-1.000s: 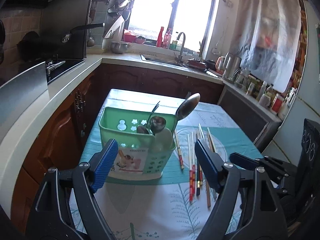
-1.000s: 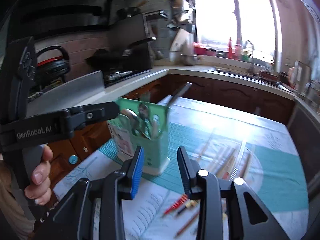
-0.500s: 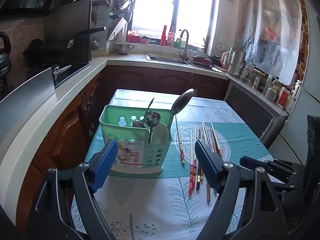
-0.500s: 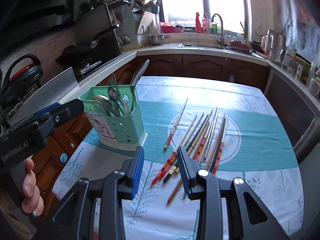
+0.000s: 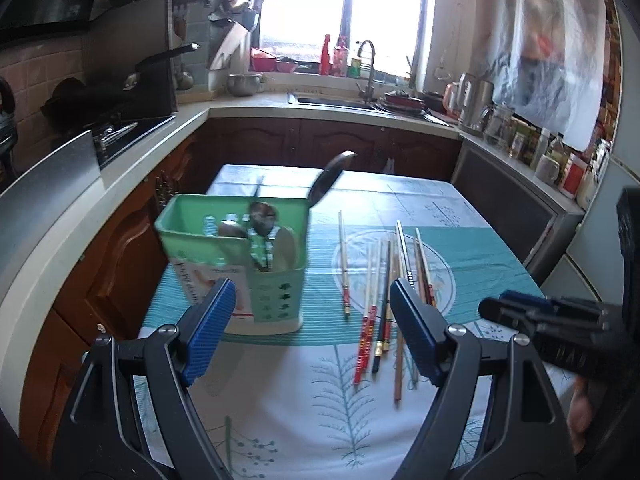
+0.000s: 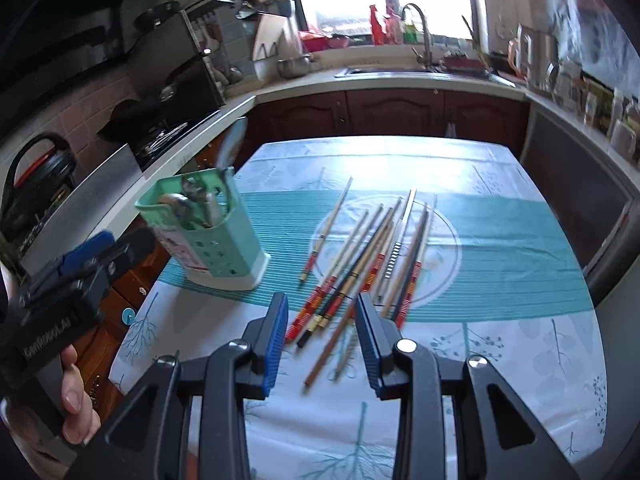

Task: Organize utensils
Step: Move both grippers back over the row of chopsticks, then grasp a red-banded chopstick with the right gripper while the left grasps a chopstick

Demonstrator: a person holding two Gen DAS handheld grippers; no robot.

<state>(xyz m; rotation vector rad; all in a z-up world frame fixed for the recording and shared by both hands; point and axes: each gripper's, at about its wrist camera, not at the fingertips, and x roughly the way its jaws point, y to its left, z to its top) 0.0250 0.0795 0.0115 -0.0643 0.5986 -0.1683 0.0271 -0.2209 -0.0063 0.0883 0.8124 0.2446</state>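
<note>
Kitchen table [image 6: 500, 360], leaf-print cloth | green utensil holder [image 6: 216, 248] with spoons stands near the cloth's left edge | chopsticks [image 6: 372, 256] lie loose on the cloth's middle, beside the holder | my left gripper [image 5: 310, 328] spread wide, empty | my right gripper [image 6: 322, 338] half-spread above the chopsticks' near ends, pinching nothing.
</note>
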